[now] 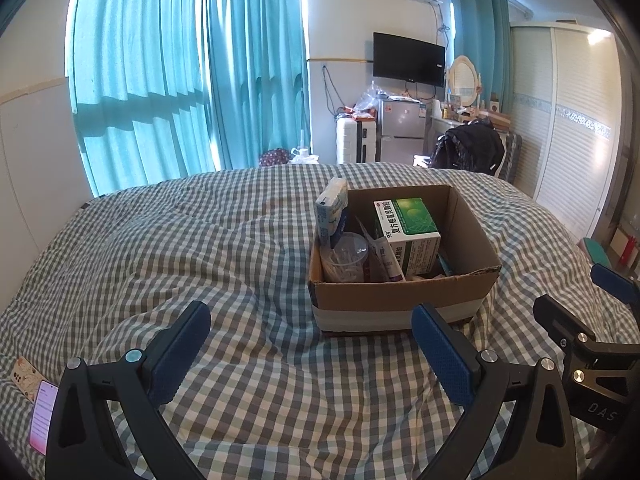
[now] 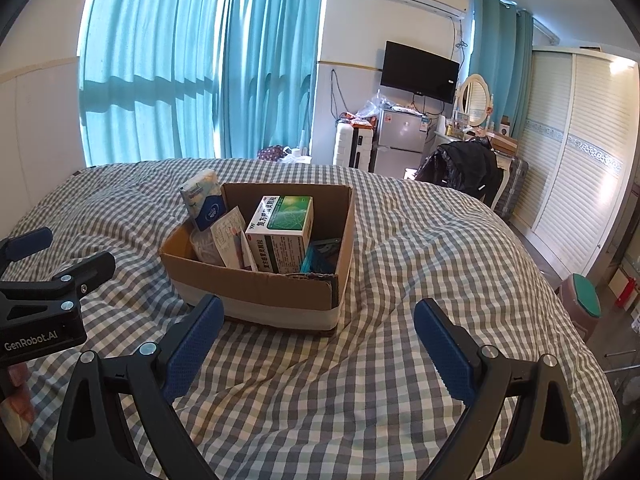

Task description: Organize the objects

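A cardboard box (image 1: 400, 292) (image 2: 260, 292) stands on the checked bed cover. In it are a green and white medicine box (image 1: 408, 232) (image 2: 284, 232), a blue and white tissue pack (image 1: 332, 208) (image 2: 202, 200) leaning at its left wall, a clear plastic cup (image 1: 346, 256) and paper sachets (image 2: 230, 240). My left gripper (image 1: 312, 356) is open and empty, just short of the box's near wall. My right gripper (image 2: 320, 352) is open and empty, near the box's near right corner. Each gripper shows at the edge of the other's view.
A phone (image 1: 42, 416) and a patterned card (image 1: 24, 376) lie on the bed cover at the far left. Beyond the bed are teal curtains, a small fridge (image 1: 400, 128), a chair with a black jacket (image 1: 468, 148) and a wardrobe (image 2: 580, 168).
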`<action>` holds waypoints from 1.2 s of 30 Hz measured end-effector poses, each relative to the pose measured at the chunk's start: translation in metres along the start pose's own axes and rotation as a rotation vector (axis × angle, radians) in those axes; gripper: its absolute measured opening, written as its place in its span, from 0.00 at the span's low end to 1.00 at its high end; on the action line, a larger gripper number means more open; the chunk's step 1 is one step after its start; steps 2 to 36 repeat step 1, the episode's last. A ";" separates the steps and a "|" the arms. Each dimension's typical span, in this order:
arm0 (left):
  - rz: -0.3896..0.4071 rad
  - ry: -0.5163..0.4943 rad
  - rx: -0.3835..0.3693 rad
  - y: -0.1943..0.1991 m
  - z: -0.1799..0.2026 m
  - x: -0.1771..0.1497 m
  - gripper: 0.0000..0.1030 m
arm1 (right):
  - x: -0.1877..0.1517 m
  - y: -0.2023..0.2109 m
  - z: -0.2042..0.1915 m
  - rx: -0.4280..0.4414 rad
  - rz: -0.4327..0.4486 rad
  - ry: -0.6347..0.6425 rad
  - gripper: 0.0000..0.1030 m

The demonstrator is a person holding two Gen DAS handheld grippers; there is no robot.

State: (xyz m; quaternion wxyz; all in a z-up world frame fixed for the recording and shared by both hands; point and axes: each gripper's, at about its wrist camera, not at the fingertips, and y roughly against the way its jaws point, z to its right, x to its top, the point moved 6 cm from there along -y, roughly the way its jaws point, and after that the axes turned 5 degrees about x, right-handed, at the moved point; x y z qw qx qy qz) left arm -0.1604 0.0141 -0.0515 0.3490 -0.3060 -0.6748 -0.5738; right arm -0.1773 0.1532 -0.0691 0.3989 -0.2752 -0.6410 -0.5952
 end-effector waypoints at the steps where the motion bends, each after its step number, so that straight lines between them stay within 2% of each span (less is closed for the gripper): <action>1: -0.002 -0.003 -0.003 0.000 0.000 0.000 1.00 | 0.000 0.000 0.000 0.000 0.001 0.000 0.94; 36: -0.002 -0.003 -0.003 0.000 0.000 0.000 1.00 | 0.000 0.000 0.000 0.000 0.001 0.000 0.94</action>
